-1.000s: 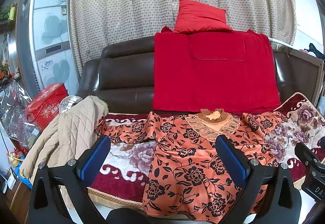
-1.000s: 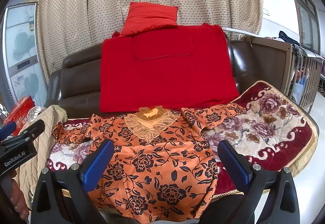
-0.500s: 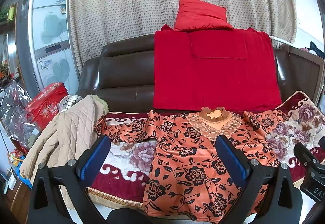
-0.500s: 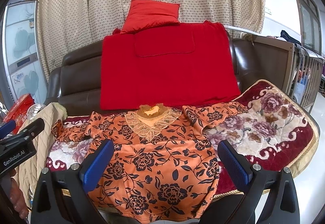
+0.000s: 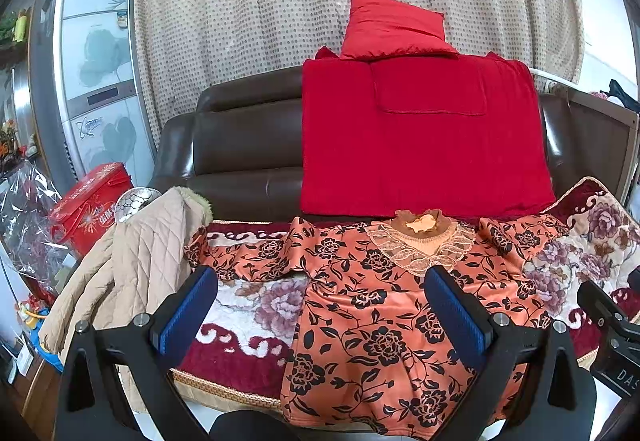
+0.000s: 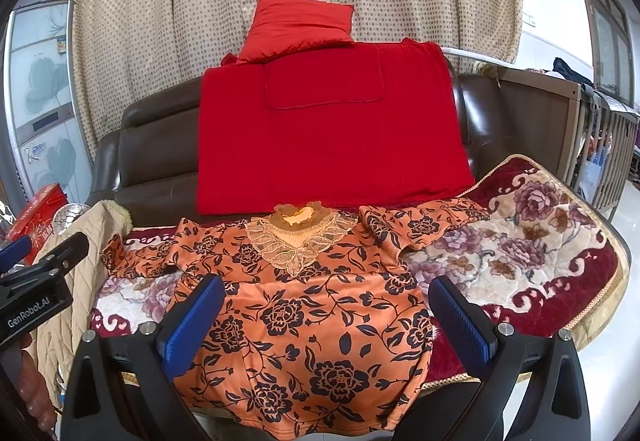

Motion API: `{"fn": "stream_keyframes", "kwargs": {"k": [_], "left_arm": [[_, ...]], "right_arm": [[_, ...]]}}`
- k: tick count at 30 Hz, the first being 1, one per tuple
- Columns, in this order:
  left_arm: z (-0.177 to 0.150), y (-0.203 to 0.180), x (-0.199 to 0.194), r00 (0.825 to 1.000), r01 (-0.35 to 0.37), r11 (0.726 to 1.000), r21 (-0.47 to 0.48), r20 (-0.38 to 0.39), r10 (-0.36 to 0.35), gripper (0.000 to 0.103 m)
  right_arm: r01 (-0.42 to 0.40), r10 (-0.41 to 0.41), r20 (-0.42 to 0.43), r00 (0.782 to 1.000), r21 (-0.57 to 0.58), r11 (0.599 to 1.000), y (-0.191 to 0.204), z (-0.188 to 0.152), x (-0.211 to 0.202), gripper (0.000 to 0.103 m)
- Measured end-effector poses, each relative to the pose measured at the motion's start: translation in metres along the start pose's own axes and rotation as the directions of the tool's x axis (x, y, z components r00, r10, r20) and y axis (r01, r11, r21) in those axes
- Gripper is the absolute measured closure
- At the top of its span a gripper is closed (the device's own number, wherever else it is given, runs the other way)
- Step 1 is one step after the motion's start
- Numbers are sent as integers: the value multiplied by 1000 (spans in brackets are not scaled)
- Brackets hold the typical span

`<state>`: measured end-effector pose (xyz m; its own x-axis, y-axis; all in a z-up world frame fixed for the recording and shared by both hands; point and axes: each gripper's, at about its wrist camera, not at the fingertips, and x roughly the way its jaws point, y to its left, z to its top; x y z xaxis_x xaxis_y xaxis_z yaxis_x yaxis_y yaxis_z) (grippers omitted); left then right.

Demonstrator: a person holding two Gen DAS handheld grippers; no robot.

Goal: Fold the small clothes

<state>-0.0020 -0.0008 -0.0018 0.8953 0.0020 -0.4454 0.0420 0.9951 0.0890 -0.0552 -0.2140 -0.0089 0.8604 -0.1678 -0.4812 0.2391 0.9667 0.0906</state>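
Orange black-floral satin top w/ lace collar point(image 6: 304, 305) lies flat, unfolded, on the floral sofa cover point(image 6: 532, 241), hem over its front edge. We've both grippers, left point(image 5: 320, 315) & right point(image 6: 328, 317), agape, empty. All folds remain.

A dark brown leather sofa point(image 5: 240, 145) stands before dotted beige curtains point(image 5: 260, 9). A red blanket point(image 5: 420, 145) drapes its back, with a red pillow point(image 5: 394, 27) on top. At left lie a quilted beige coat point(image 5: 132, 265) and a red box point(image 5: 90, 207).
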Motion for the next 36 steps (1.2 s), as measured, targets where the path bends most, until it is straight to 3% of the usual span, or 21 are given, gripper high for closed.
{"fn": "stream_keyframes", "kwargs": {"k": [19, 29, 32, 36], "left_arm": [[-3, 0, 11, 1000, 5, 1000, -11, -21, -5, 1], [-8, -8, 38, 996, 15, 1000, -18, -92, -16, 1], [-18, -13, 67, 985, 39, 999, -16, -165, -41, 1], [-50, -21, 137, 941, 71, 997, -18, -331, -73, 1]], "right_arm": [[4, -4, -20, 1000, 3, 1000, 1, -4, 10, 0], [11, -11, -49, 999, 4, 1000, -1, -5, 28, 0], [11, -9, -67, 998, 20, 1000, -11, -3, 43, 0], [36, -32, -95, 995, 46, 998, -45, 4, 81, 0]]}}
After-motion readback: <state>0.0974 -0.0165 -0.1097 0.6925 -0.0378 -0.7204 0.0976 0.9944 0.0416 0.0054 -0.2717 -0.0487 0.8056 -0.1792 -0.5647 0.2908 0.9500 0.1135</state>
